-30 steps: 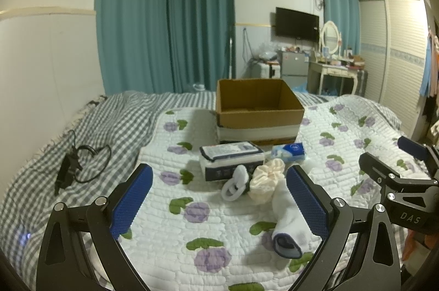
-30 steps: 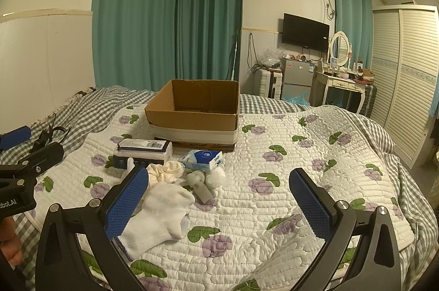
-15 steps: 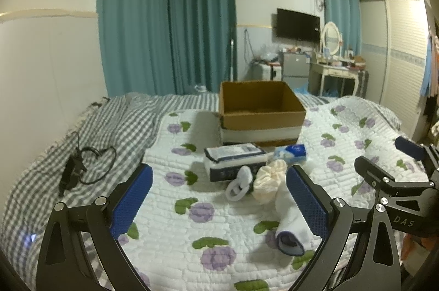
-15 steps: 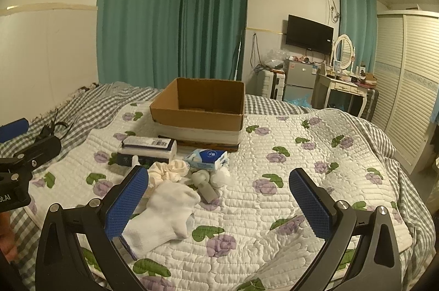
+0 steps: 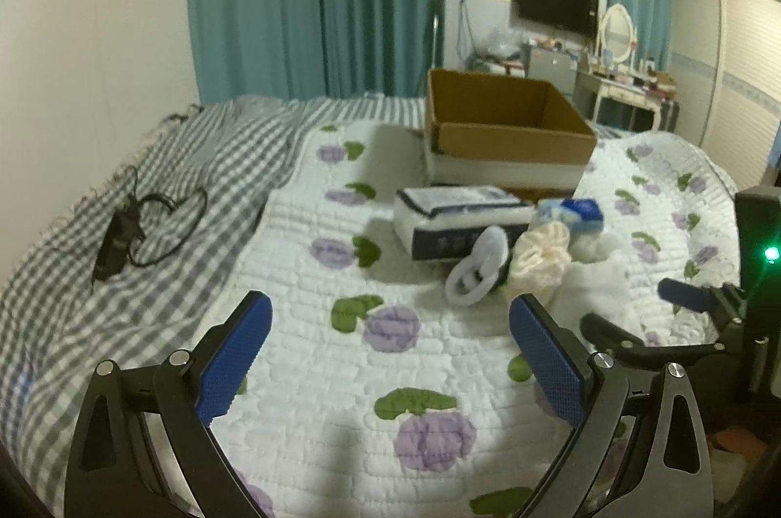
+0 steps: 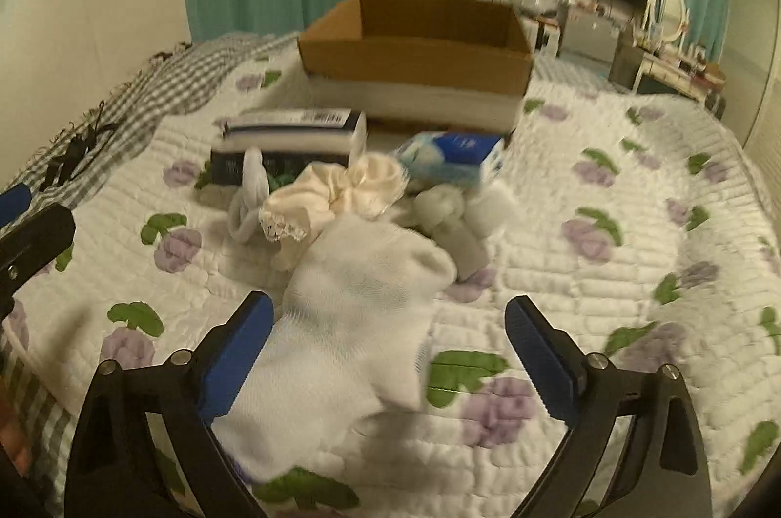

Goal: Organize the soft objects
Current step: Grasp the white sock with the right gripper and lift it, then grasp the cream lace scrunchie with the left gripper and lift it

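Note:
A pile of soft things lies on the flowered quilt before an open cardboard box (image 6: pixel 415 44) (image 5: pixel 503 122). A white sock (image 6: pixel 351 322) lies nearest, partly between my right gripper's (image 6: pixel 385 352) open fingers. Behind it are a cream lace scrunchie (image 6: pixel 337 191) (image 5: pixel 542 259), a rolled grey-white sock (image 6: pixel 249 200) (image 5: pixel 476 274), a knotted grey sock (image 6: pixel 449 220), a blue tissue pack (image 6: pixel 449 161) (image 5: pixel 576 213) and a navy-white wipes pack (image 6: pixel 288 142) (image 5: pixel 459 220). My left gripper (image 5: pixel 390 352) is open and empty over bare quilt, left of the pile.
A black charger with its cable (image 5: pixel 127 230) lies on the grey checked blanket (image 5: pixel 146 186) at the left. The right gripper shows at the right edge of the left wrist view (image 5: pixel 683 322). A wall and teal curtains stand behind the bed.
Both grippers have moved forward and down toward the quilt. The right gripper now has the white sock between its open fingers. The left view has shifted left.

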`<state>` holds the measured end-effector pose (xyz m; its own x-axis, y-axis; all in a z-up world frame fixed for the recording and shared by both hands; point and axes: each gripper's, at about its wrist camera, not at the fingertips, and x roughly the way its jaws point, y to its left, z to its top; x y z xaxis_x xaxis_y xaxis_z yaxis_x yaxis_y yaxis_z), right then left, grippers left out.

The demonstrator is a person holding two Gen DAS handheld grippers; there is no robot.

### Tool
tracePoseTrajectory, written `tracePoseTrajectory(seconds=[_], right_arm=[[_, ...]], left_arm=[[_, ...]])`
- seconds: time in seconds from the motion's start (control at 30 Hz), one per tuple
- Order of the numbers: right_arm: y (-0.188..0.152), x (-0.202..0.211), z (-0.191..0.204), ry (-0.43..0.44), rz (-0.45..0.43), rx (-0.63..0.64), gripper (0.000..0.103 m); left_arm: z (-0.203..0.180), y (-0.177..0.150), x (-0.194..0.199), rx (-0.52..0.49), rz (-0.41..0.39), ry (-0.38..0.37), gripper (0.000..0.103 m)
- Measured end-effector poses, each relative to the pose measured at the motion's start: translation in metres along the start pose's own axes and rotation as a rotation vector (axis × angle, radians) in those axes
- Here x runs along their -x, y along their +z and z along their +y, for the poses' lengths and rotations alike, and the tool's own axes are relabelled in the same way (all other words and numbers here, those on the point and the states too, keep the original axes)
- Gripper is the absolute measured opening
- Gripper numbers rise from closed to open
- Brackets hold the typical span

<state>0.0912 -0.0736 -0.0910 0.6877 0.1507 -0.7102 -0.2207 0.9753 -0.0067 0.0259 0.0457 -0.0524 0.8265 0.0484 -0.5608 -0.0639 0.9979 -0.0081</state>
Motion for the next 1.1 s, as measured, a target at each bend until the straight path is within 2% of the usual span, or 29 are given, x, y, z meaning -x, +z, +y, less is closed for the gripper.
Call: tracePoseTrajectory(seconds=[0.07,0.13,0.17,0.3,0.53,0.63,0.73,0.83,0.93,1.03,1.1], right_arm=[[0.0,-0.008,0.002,0.015,0.017,0.001,0.089],[0.001,-0.014,0.003,0.05,0.042,-0.001,0.076],[0.001,-0.017,0.002,0.09,0.061,-0.009,0.065],[0.004,-0.005,-0.005,0.118,0.047,-0.022,0.056],[0.039,0.034,-0.037,0.015,-0.067,0.022,0.056],[0.052,0.036,-0.059,-0.026,-0.085,0.015,0.056],[0.049,0.028,-0.072,-0.039,-0.079,-0.008,0.056],[0.04,0.017,-0.082,-0.046,-0.043,-0.02,0.056],[0.035,0.009,-0.089,-0.046,-0.02,-0.04,0.056],[0.035,0.004,-0.095,-0.026,-0.014,-0.059,0.056],[0.033,0.002,-0.098,-0.02,-0.009,-0.067,0.056]], left_arm=[[0.003,-0.002,-0.007,0.009,0.021,-0.002,0.1],[0.005,-0.003,-0.013,0.014,0.037,-0.005,0.1],[0.005,-0.004,-0.016,0.016,0.045,-0.006,0.099],[0.003,-0.002,-0.019,0.012,0.048,-0.008,0.099],[-0.025,0.006,-0.027,-0.052,0.058,-0.061,0.099],[-0.043,0.011,-0.038,-0.065,0.088,-0.091,0.098],[-0.062,0.013,-0.051,-0.087,0.115,-0.125,0.098],[-0.083,0.009,-0.065,-0.136,0.144,-0.118,0.088],[-0.1,0.003,-0.079,-0.175,0.18,-0.142,0.087],[-0.114,0.001,-0.094,-0.192,0.208,-0.158,0.073],[-0.12,0.003,-0.103,-0.197,0.209,-0.164,0.072]])
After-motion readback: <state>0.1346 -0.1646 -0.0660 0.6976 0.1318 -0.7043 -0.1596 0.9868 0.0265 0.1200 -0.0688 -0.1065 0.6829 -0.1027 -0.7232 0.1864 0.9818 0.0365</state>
